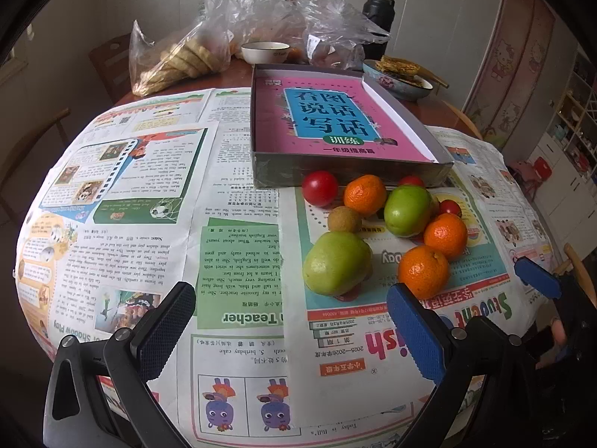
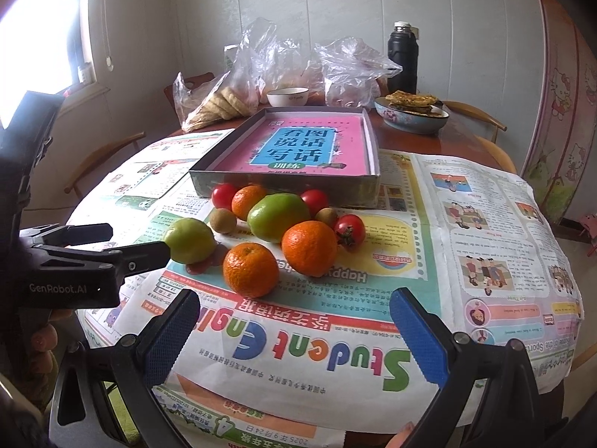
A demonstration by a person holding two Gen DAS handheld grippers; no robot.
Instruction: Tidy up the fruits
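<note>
A pile of fruit lies on newspaper in front of a shallow grey box (image 1: 261, 119) (image 2: 209, 183) with a pink book in it. The fruit includes two green fruits (image 1: 335, 263) (image 2: 278, 216), three oranges (image 1: 423, 270) (image 2: 250, 269), red tomatoes (image 1: 319, 187) (image 2: 349, 229) and small brown fruits (image 1: 344, 219) (image 2: 222, 220). My left gripper (image 1: 291, 321) is open and empty, just short of the near green fruit (image 2: 190, 239); it also shows at the left of the right wrist view (image 2: 112, 242). My right gripper (image 2: 294, 321) is open and empty, near the front orange.
The round table is covered with newspaper (image 1: 149, 224) (image 2: 485, 224). At the back stand plastic bags of food (image 1: 194, 48) (image 2: 231, 89), a white bowl (image 1: 265, 52) (image 2: 287, 96), a blue bowl of flatbread (image 1: 399, 80) (image 2: 410, 114) and a black flask (image 1: 378, 15) (image 2: 402, 59). Wooden chairs surround the table.
</note>
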